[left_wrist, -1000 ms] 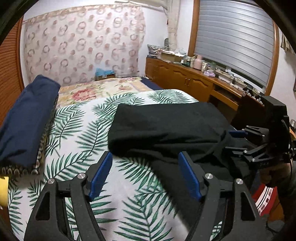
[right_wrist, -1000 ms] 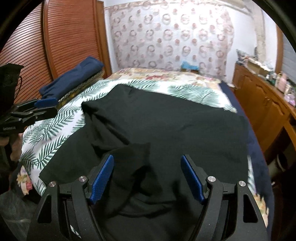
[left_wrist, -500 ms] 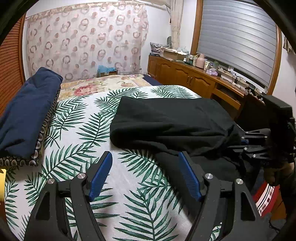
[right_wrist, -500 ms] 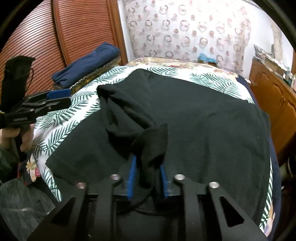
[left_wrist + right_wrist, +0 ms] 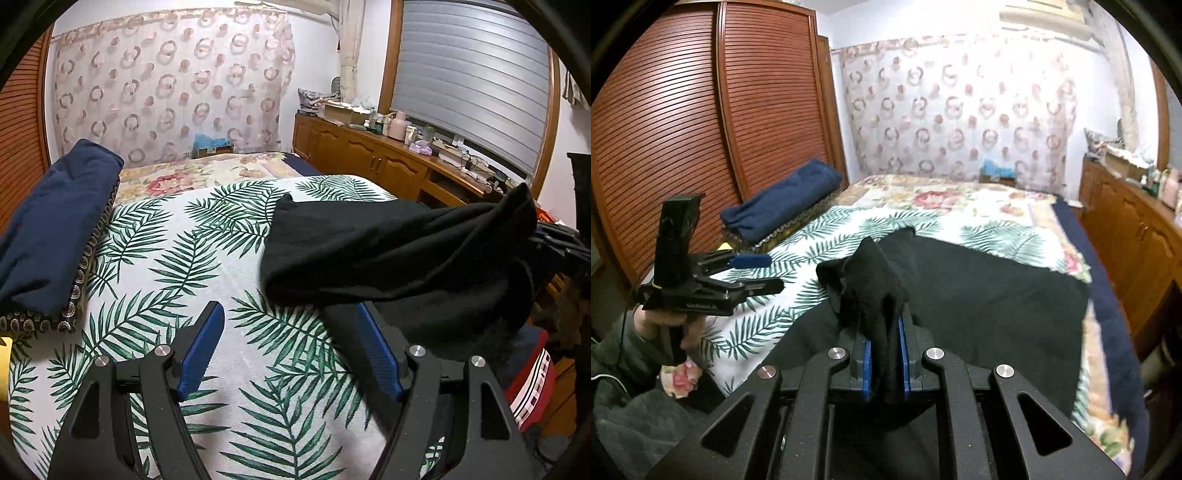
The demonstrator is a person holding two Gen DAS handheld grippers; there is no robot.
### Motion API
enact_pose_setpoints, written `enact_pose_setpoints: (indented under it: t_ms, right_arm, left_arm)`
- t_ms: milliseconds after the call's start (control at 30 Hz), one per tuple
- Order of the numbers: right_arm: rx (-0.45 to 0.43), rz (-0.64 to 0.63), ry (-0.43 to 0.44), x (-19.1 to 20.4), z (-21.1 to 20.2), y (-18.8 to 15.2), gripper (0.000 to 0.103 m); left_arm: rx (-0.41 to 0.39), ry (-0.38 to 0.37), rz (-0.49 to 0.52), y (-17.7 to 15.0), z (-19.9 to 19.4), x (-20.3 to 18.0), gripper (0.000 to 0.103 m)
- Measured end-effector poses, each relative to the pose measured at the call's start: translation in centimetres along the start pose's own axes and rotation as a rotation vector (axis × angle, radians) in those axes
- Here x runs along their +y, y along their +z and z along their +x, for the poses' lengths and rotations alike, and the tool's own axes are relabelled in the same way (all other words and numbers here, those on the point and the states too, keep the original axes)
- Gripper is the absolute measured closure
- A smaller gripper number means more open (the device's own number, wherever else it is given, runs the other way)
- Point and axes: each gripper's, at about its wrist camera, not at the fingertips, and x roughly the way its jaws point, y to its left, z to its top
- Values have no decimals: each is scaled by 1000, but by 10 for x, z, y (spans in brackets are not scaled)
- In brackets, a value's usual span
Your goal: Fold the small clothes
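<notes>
Palm-print bed (image 5: 207,258): black garment (image 5: 388,251) bunch is pinched in right claw (image 5: 884,365), just closed; apparently nearer, left claw (image 5: 288,354) gapes empty at lower left.

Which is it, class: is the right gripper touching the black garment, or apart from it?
Touching. The right wrist view shows the right gripper with blue pads clamped on a bunch of the black garment.

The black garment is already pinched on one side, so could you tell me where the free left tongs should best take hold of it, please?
Probably the near hem of the black garment, at the corner by the left tongs, coming in low over the leaf-print bedspread. That edge lies flat and reachable, while the right tongs, having just closed, lift the bunched part.
</notes>
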Motion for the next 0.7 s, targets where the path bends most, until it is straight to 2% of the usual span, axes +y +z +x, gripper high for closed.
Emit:
enact_pose_setpoints:
  t_ms: [233, 400, 433, 533, 600, 667, 700]
  right_arm:
    - [57, 22, -131, -9, -29, -19, 91]
    - [154, 66, -189, -22, -19, -43, 91]
    - [163, 71, -190, -22, -16, -41, 87]
    - [175, 84, -202, -21, -15, -39, 81]
    - [171, 84, -206, -21, -18, -35, 70]
    - [158, 76, -207, -19, -19, -27, 48]
    - [149, 69, -212, -18, -22, -25, 44]
  left_arm:
    - [-15, -7, 6, 3, -3, -9, 28]
    - [-16, -4, 16, 5, -3, -13, 28]
    - [-16, -3, 16, 5, -3, -13, 28]
    - [-19, -4, 13, 4, -3, -14, 28]
    - [-22, -3, 13, 5, -3, -14, 28]
    - [-25, -1, 13, 5, -3, -14, 28]
    - [-25, 0, 12, 5, -3, -14, 28]
